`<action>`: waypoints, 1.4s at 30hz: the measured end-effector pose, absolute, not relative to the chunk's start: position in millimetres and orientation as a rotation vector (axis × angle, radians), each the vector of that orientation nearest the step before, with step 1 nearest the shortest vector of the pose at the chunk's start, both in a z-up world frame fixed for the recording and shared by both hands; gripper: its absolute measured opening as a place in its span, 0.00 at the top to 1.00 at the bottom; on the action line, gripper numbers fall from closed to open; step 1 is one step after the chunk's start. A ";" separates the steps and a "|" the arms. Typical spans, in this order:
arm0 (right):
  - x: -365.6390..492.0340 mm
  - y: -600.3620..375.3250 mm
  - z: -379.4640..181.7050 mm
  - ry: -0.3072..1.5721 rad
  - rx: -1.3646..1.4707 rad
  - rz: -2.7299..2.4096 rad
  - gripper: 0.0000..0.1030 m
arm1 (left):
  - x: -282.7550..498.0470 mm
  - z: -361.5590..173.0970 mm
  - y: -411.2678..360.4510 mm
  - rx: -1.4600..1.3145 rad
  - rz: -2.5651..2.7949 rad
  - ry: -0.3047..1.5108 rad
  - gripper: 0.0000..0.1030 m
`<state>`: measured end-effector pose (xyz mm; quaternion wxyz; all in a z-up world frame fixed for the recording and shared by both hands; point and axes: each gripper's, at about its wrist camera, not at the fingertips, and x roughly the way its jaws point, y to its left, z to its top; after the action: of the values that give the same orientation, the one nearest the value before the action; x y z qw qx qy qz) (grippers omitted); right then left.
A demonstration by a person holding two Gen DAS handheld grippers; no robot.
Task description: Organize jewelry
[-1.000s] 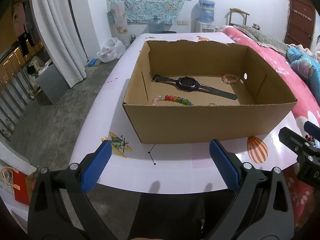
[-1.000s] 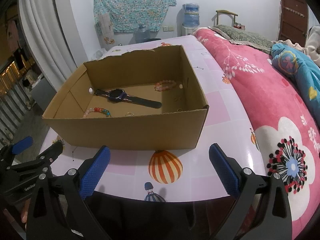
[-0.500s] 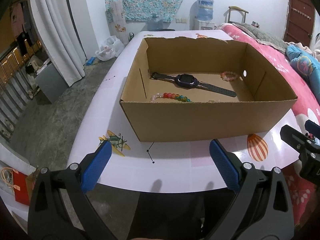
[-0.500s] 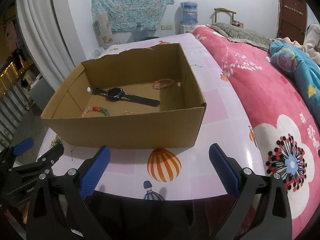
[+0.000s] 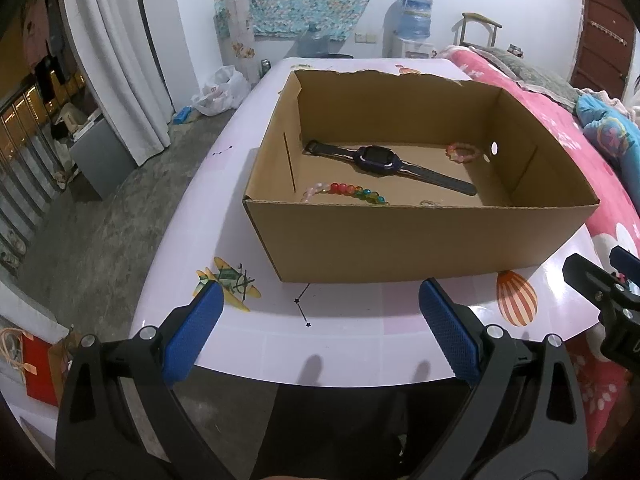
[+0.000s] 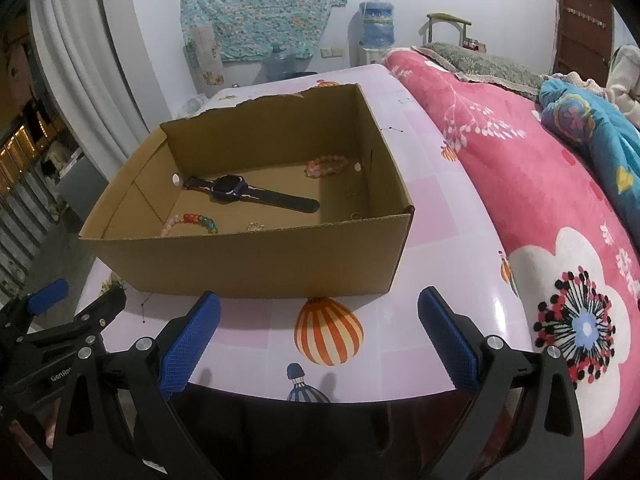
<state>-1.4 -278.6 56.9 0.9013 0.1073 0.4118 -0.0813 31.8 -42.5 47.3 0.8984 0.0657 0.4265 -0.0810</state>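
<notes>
- Both pairs of fingers are spread wide and pinch nothing: the left gripper (image 5: 320,328) and the right gripper (image 6: 318,330) each show two blue-padded fingers (image 5: 194,334) parted, hanging over the near edge of the table (image 5: 352,332).
- In the left wrist view the right gripper shows at the far right edge; in the right wrist view the left gripper shows at the lower left.
- Between the right gripper's fingers, printed on the table's pink-and-lilac cover, lies a striped orange balloon picture (image 6: 329,330); near the left gripper's left finger is a yellow aeroplane print (image 5: 228,282).
- Beyond the fingers stands an open cardboard box (image 5: 400,240), its near wall well apart from the fingertips.
- On the box floor lie the jewelry pieces: a dark watch (image 5: 380,158) stretched flat across the middle; a string of coloured beads (image 5: 352,192) near the left, close to the near wall; a pink bead bracelet (image 5: 462,152) at the far right, by the right wall.
- Small glinting pieces (image 6: 256,226) lie just behind the near wall; what they are is too small to tell.
- Right of the table lies a pink flowered blanket (image 6: 560,208) on a bed.
</notes>
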 end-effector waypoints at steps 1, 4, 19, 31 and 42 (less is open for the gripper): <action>-0.8 -278.3 56.9 0.853 0.220 -0.168 0.07 | 32.4 47.4 -42.3 0.135 -0.168 0.883 0.08; -0.4 -277.9 57.3 0.853 0.219 -0.167 0.07 | 33.6 47.1 -41.4 0.132 -0.169 0.884 0.08; 1.4 -275.2 59.0 0.851 0.208 -0.165 0.07 | 34.3 47.7 -39.8 0.128 -0.170 0.882 0.08; 0.5 -274.2 59.7 0.851 0.208 -0.165 0.07 | 34.7 48.0 -39.3 0.126 -0.167 0.884 0.08; 0.6 -274.6 59.5 0.851 0.209 -0.163 0.07 | 34.8 48.0 -39.0 0.126 -0.168 0.884 0.08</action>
<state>0.6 -274.6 59.5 0.9023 0.1010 0.4116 -0.0790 34.8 -39.0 48.0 0.8987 0.0609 0.4268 -0.0810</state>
